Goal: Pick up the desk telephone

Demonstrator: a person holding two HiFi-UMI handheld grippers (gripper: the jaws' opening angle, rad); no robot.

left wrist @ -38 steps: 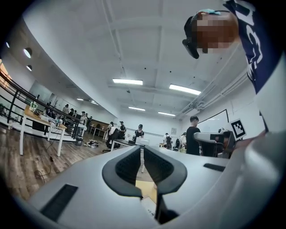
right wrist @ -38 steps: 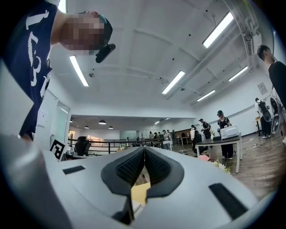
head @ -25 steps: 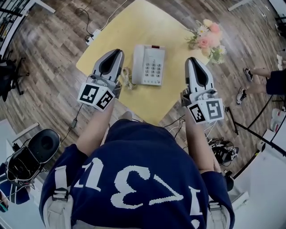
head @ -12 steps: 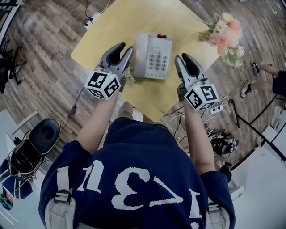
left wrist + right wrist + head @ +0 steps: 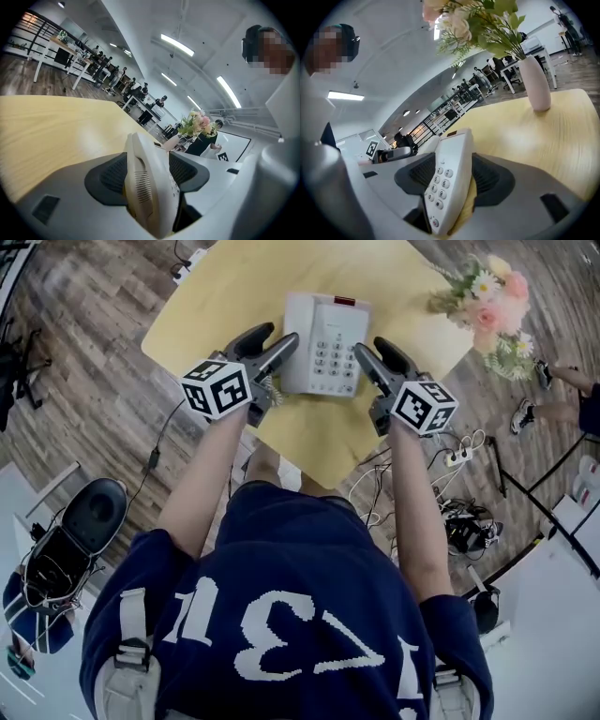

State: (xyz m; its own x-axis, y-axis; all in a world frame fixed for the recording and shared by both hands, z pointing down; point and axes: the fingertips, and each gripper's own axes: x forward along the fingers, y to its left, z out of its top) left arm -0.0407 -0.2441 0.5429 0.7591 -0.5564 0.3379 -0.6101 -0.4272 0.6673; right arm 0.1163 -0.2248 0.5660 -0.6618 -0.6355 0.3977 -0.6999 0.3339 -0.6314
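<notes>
The white desk telephone (image 5: 323,331) lies flat on the yellow table (image 5: 211,296), keypad up. My left gripper (image 5: 277,341) reaches its left side, my right gripper (image 5: 368,349) its right side. Both pairs of jaws are opening. In the left gripper view the phone's handset edge (image 5: 146,187) stands between the dark pads (image 5: 111,174), with gaps on both sides. In the right gripper view the keypad edge (image 5: 446,185) sits between the pads (image 5: 490,180), likewise not pressed.
A pink vase of flowers (image 5: 494,307) stands at the table's far right corner. The phone's coiled cord (image 5: 273,390) lies by the left gripper. Cables and a power strip (image 5: 457,457) lie on the floor to the right, a black chair (image 5: 89,532) to the left.
Both grippers came down from above the table and closed in on the phone's two sides, rolling as they went. Their jaws went from shut to wide apart.
</notes>
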